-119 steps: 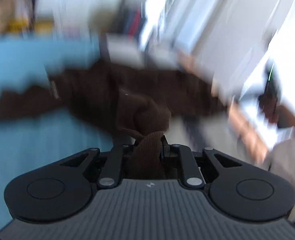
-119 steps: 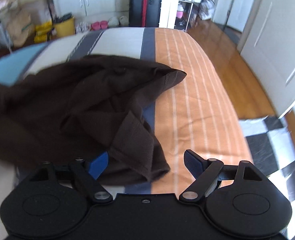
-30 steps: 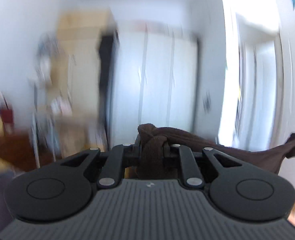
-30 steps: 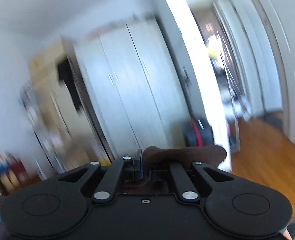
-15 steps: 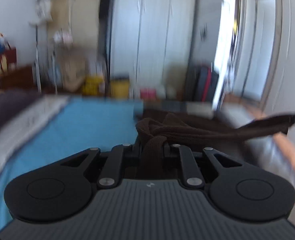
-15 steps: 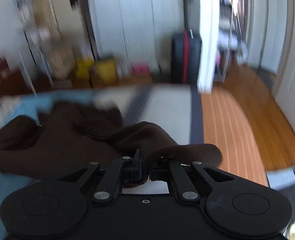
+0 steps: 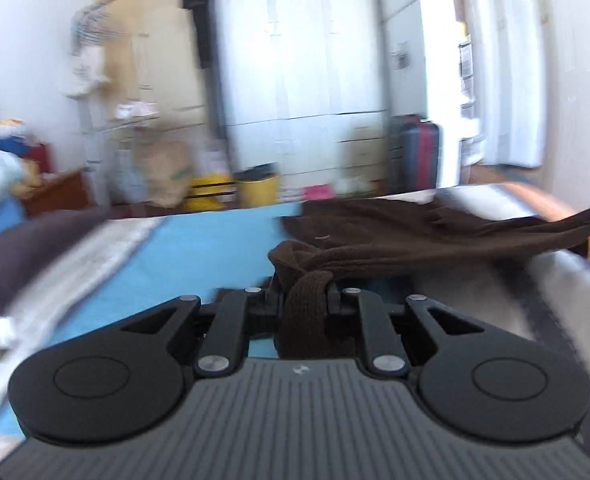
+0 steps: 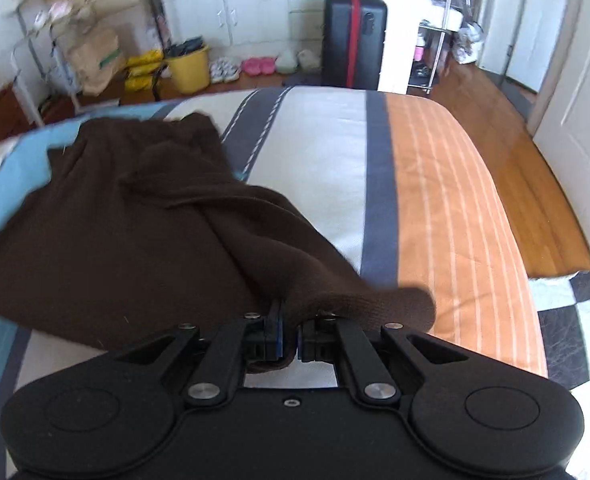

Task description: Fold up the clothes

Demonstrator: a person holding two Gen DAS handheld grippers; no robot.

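A dark brown knit garment [image 8: 135, 220] lies spread over the striped bed cover [image 8: 435, 184], its far end reaching the blue stripe. My right gripper [image 8: 289, 336] is shut on a ribbed corner of it near the bed's front edge. In the left wrist view the same brown garment [image 7: 415, 236] stretches from the middle to the right edge. My left gripper [image 7: 305, 300] is shut on a bunched ribbed part of it, low over the blue part of the bed [image 7: 199, 256].
Beyond the bed's far end stand a black suitcase [image 8: 353, 36], a yellow bucket [image 8: 187, 68], shoes and white cupboards. A wooden floor [image 8: 535, 160] and a white door lie to the right. A chequered rug [image 8: 575, 328] sits at the bed's right corner. A dark pillow [image 7: 27, 248] lies left.
Both grippers have swung down from pointing at the wall and cupboards to the bed, carrying the brown garment, which now lies spread on the cover instead of hanging between them.
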